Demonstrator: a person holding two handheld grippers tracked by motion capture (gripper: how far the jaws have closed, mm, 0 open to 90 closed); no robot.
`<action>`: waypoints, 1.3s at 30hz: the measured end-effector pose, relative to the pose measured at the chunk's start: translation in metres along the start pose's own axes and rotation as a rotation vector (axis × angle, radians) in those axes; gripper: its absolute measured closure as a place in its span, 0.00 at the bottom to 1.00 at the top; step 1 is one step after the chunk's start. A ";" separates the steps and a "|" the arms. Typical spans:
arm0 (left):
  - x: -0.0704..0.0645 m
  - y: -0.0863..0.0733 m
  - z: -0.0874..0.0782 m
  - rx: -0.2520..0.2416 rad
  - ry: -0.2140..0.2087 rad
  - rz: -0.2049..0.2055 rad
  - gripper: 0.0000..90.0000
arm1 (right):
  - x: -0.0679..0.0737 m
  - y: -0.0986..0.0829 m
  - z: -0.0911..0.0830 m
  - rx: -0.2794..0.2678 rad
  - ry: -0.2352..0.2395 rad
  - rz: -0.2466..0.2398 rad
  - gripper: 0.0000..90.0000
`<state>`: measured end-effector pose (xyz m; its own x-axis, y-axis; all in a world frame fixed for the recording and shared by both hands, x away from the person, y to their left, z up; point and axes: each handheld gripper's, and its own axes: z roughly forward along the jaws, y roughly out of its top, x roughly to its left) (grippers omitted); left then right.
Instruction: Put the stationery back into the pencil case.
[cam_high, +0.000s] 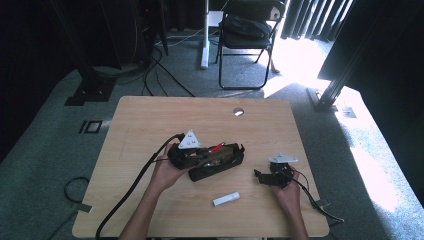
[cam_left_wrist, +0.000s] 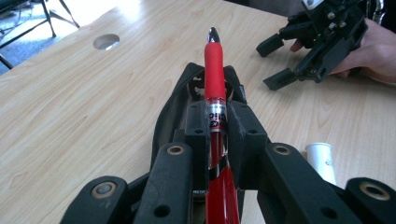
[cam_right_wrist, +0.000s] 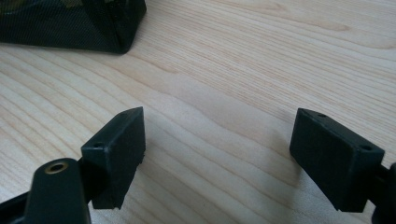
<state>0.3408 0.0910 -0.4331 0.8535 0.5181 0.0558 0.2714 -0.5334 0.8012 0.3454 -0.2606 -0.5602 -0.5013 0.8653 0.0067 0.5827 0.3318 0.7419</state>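
Left claw (cam_left_wrist: 215, 135) pinches a red pen (cam_left_wrist: 215, 74) above a black pouch (cam_high: 217, 162) at the counter's (cam_high: 150, 125) centre; right claw (cam_right_wrist: 219, 154) spread wide near the counter's right edge.

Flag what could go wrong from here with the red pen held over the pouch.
1. The left gripper clamps the red pen on its smooth clear barrel, so it might slip or tilt.
2. The black pouch lies unsteadied, with the right gripper open and apart from it; a push could shift it.
3. The white tube lies loose near the table's front and could get knocked.
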 end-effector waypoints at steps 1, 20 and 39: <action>0.000 0.000 0.001 0.000 -0.001 -0.002 0.89 | 0.000 0.000 0.000 0.000 0.000 0.000 0.20; 0.007 -0.004 0.015 0.014 -0.007 -0.024 0.89 | 0.000 0.000 0.000 0.000 0.000 -0.001 0.20; 0.009 -0.006 0.021 0.016 -0.001 -0.030 0.88 | 0.000 0.000 0.000 -0.001 0.000 -0.002 0.20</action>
<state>0.3562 0.0852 -0.4495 0.8455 0.5331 0.0313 0.3037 -0.5282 0.7929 0.3455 -0.2607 -0.5602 -0.5023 0.8647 0.0052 0.5811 0.3331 0.7425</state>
